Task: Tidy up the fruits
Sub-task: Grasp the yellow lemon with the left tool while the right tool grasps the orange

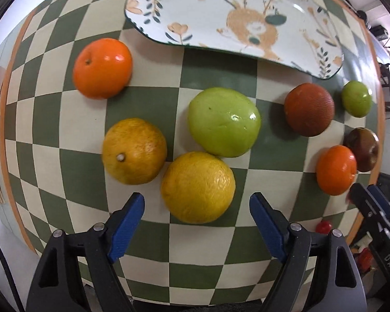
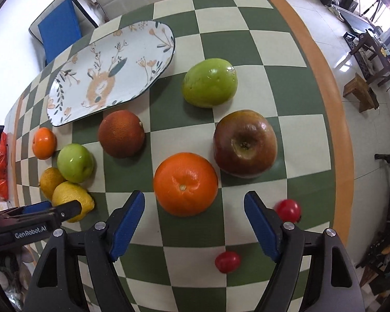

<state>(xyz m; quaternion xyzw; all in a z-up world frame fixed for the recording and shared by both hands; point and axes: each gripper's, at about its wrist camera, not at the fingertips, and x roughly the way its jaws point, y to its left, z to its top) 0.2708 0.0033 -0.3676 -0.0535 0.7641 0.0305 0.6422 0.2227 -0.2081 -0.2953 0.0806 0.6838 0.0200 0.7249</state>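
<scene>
My left gripper (image 1: 197,199) is open, low over the checked table, with a yellow citrus (image 1: 198,187) just in front, between its fingertips. A second yellow citrus (image 1: 134,151), a big green apple (image 1: 224,122) and an orange mandarin (image 1: 102,68) lie beyond it. My right gripper (image 2: 194,197) is also open, with an orange (image 2: 186,184) at its fingertips. Past that orange sit a dark red-brown apple (image 2: 245,147), a brown-red orange (image 2: 121,134) and a green fruit (image 2: 210,82). The flowered oval plate (image 2: 132,52) holds nothing.
Two small red fruits (image 2: 288,210) (image 2: 227,261) lie near my right gripper's right finger. The table's orange border (image 2: 322,83) runs close on the right, with floor and a wooden stool (image 2: 360,92) beyond. Chairs (image 2: 65,23) stand behind the plate.
</scene>
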